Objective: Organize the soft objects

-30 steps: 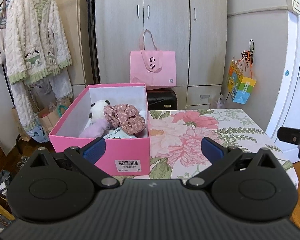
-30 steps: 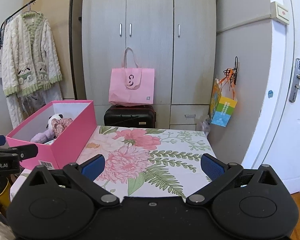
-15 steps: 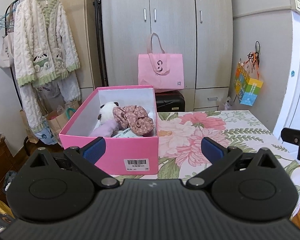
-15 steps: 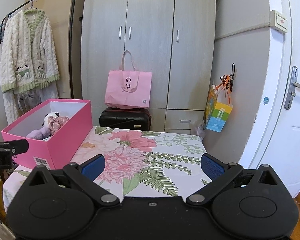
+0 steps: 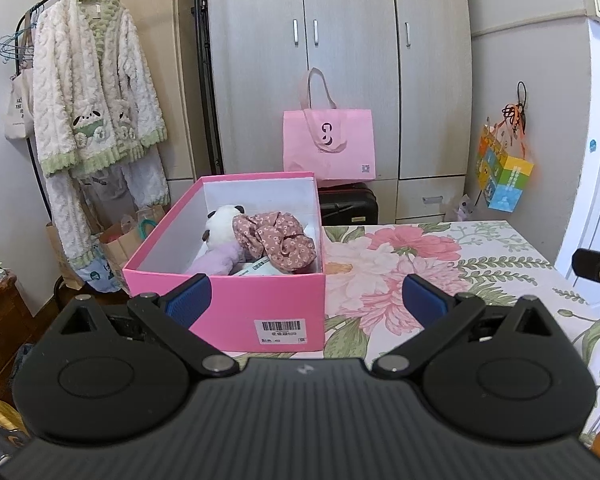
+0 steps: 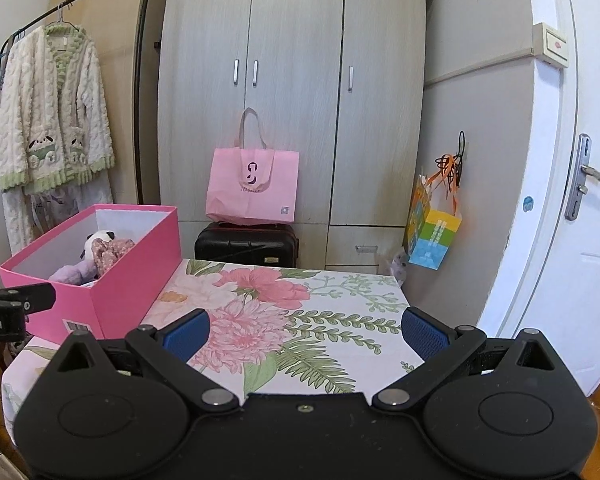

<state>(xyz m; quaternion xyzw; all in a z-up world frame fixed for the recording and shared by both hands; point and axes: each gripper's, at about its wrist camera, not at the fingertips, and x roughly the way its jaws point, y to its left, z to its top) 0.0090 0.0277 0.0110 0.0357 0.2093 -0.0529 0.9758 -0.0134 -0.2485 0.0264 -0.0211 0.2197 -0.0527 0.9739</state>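
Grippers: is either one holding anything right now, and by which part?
Nothing is held. The left gripper and right gripper are both open and empty; the soft toys lie in the pink box.

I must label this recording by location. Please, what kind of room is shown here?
Most likely a bedroom in a home: a tall wardrobe, a fluffy robe hanging on a clothes rack, and a flower-patterned cloth under a pink box of soft toys.
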